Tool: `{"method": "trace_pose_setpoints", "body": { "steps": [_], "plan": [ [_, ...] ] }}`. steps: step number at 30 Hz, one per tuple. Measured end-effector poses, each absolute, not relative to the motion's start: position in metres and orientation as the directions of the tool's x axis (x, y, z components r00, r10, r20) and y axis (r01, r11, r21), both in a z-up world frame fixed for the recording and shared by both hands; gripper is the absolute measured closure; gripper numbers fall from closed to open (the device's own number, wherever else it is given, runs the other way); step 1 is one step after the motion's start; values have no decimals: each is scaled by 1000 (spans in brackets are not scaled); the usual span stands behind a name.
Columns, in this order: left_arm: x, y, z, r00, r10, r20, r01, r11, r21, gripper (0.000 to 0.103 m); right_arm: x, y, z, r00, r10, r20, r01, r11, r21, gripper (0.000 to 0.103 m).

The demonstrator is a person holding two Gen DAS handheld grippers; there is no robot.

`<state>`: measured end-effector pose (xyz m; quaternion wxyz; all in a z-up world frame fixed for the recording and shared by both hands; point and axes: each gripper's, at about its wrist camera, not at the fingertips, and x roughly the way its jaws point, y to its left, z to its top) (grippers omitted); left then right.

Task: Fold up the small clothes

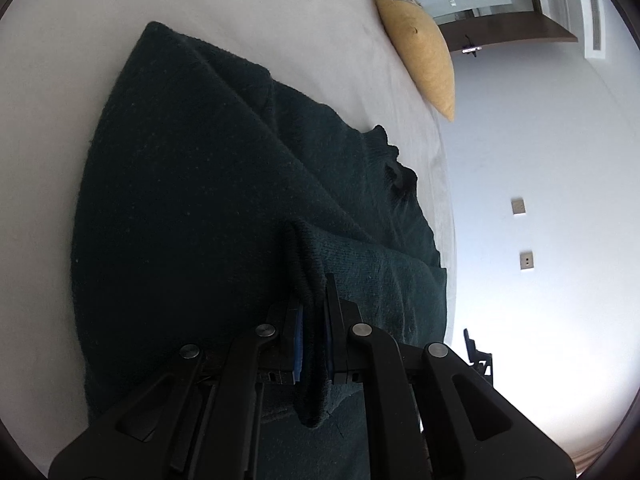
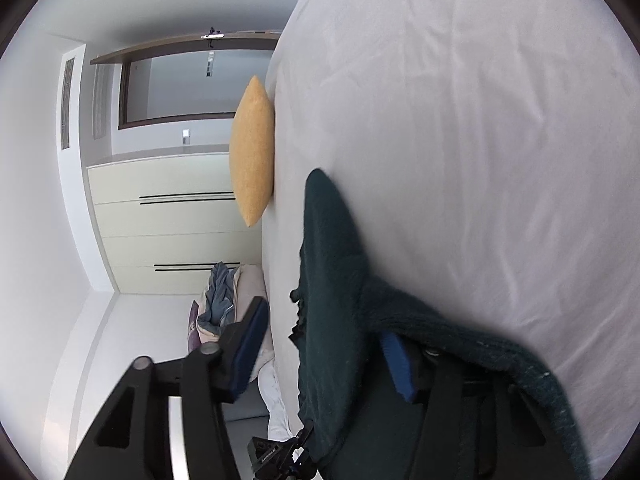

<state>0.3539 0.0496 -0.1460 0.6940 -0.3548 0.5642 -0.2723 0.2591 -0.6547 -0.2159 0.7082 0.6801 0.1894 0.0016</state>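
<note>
A dark green knitted sweater [image 1: 192,184] lies spread on the white bed sheet [image 1: 280,8], one sleeve folded across its body. My left gripper [image 1: 314,292] is shut on the ribbed cuff of that sleeve, which bunches between the blue pads. In the right wrist view the sweater [image 2: 332,240] runs along the bed's edge. My right gripper [image 2: 324,320] stands wide, with a fold of the sweater between its jaws. The left finger [image 2: 248,344] is clear of the fabric. Knit draped over the right finger [image 2: 396,364] partly hides it.
A yellow cushion [image 1: 420,40] [image 2: 252,160] stands on the far side of the bed. The bed sheet [image 2: 480,160] stretches wide beyond the sweater. A pile of other clothes [image 2: 220,304] lies beside the bed edge. Cream wardrobe doors [image 2: 160,220] line the wall.
</note>
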Motion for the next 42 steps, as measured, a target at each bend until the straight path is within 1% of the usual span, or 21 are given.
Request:
{"method": "trace_pose_setpoints", "body": {
  "steps": [2,4,8,10,11,15,19,21,24,27,28,30,31,32,34,36,39,42],
  "plan": [
    [356,47,-144,218,-773,-596,-13,608,-794,96,260,-657,-218,928,259,-267,258,70,964,51],
    [358,45,-142,219,-768,-602,-1,617,-787,96,260,-656,-218,931,254,-264,255,68,965,52],
    [355,46,-143,214,-763,-610,6,625,-780,96,257,-656,-223,931,254,-261,253,62,965,58],
    [354,47,-142,219,-767,-604,-1,619,-786,96,254,-653,-219,924,258,-284,273,75,959,58],
    [353,47,-141,221,-765,-605,2,621,-784,96,249,-649,-213,914,254,-317,299,106,948,57],
    [355,40,-135,219,-741,-635,7,651,-759,95,231,-640,-191,886,236,-400,366,175,914,54],
    [355,38,-128,214,-715,-666,17,684,-729,94,231,-642,-151,896,180,-406,347,285,893,54],
    [355,35,-126,211,-703,-679,30,699,-715,94,250,-640,-135,892,218,-397,307,354,883,54],
    [354,29,-122,217,-677,-703,49,727,-685,94,295,-636,-125,854,346,-387,230,416,880,53],
    [353,23,-120,226,-655,-721,66,748,-660,94,340,-633,-135,795,430,-428,214,462,861,53],
    [353,22,-120,227,-654,-722,70,750,-657,94,356,-634,-146,760,459,-460,229,473,851,53],
    [353,23,-119,224,-660,-717,85,746,-660,94,365,-638,-165,724,432,-538,305,498,812,53],
    [353,24,-119,221,-665,-713,85,742,-666,94,368,-641,-175,705,433,-562,332,499,801,53],
    [352,26,-119,218,-673,-707,84,734,-674,94,366,-645,-188,703,453,-548,331,473,816,58],
    [351,32,-118,214,-678,-703,83,730,-679,94,357,-650,-195,722,454,-522,320,450,834,68],
    [349,37,-115,218,-668,-711,86,739,-668,94,347,-653,-197,731,464,-501,306,433,848,68],
    [344,50,-103,262,-605,-752,83,790,-607,94,337,-652,-196,717,471,-514,308,447,840,67],
    [338,61,-83,349,-530,-773,80,838,-539,94,321,-647,-188,696,472,-541,312,480,820,62]
  ]
}}
